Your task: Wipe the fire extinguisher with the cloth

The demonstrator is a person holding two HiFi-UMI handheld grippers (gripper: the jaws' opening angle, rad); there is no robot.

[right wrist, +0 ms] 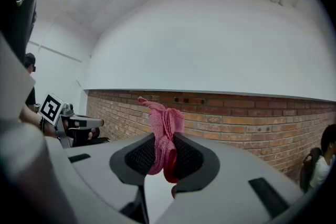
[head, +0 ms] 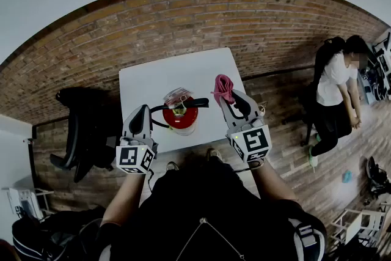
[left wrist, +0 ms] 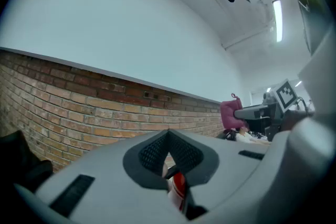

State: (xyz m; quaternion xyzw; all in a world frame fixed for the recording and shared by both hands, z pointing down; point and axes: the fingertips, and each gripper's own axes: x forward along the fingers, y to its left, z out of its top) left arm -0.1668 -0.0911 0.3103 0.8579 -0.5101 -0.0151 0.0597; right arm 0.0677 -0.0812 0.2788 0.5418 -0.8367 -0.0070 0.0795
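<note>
A red fire extinguisher (head: 180,116) with a black handle and hose stands on the small white table (head: 153,79), seen from above. My right gripper (head: 226,98) hovers just right of it, shut on a pink cloth (head: 222,87) that bunches up above the jaws. In the right gripper view the cloth (right wrist: 163,119) is pinched in my right gripper (right wrist: 164,140). My left gripper (head: 145,110) hangs left of the extinguisher, apart from it. Its jaws meet in the left gripper view (left wrist: 168,136) with nothing between them, and a strip of the extinguisher (left wrist: 179,185) shows below.
A black office chair (head: 82,131) stands left of the table. A brick wall (head: 201,15) runs behind it. A person in a white top (head: 334,88) bends over at the far right. Bags and racks sit in the lower corners.
</note>
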